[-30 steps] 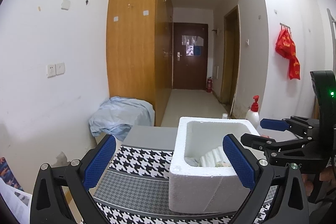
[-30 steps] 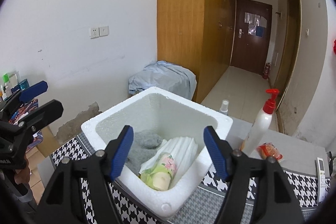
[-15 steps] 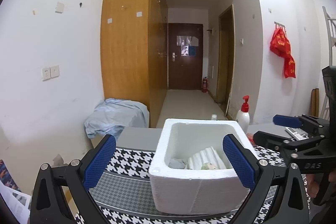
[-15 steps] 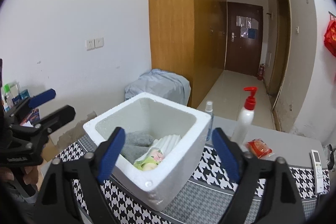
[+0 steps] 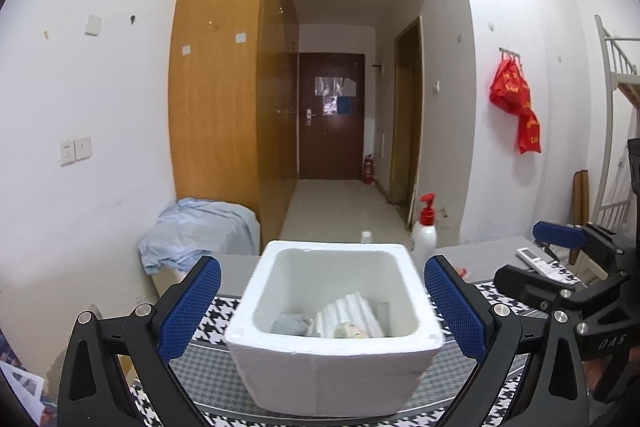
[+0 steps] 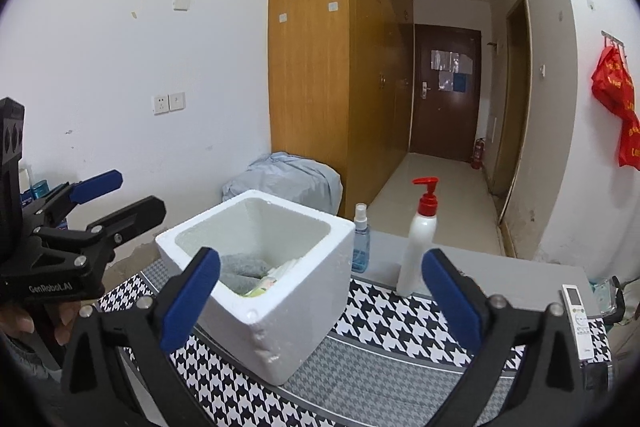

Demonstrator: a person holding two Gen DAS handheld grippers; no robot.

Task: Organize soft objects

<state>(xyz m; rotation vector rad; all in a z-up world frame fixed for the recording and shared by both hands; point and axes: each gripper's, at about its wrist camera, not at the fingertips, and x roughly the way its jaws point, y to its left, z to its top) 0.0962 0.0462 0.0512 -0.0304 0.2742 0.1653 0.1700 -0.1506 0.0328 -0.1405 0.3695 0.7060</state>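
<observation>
Standing ahead of both: foam box [image 5: 336, 367] | left hand-held gripper [image 5: 322, 307] apart | right hand-held gripper [image 6: 320, 301] just spread, empty

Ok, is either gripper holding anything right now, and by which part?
Nothing is held. The left gripper is open and empty; the right gripper has just been opening and has nothing between its jaws. The foam box sits free.

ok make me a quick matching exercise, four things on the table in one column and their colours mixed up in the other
Things:
1. foam box
2. pump bottle cap
3. spray bottle
4. table mat

Colours:
a. clear blue
b. black and white houndstooth
c. white
d. red

Pairs: 1-c, 2-d, 3-a, 4-b
</observation>
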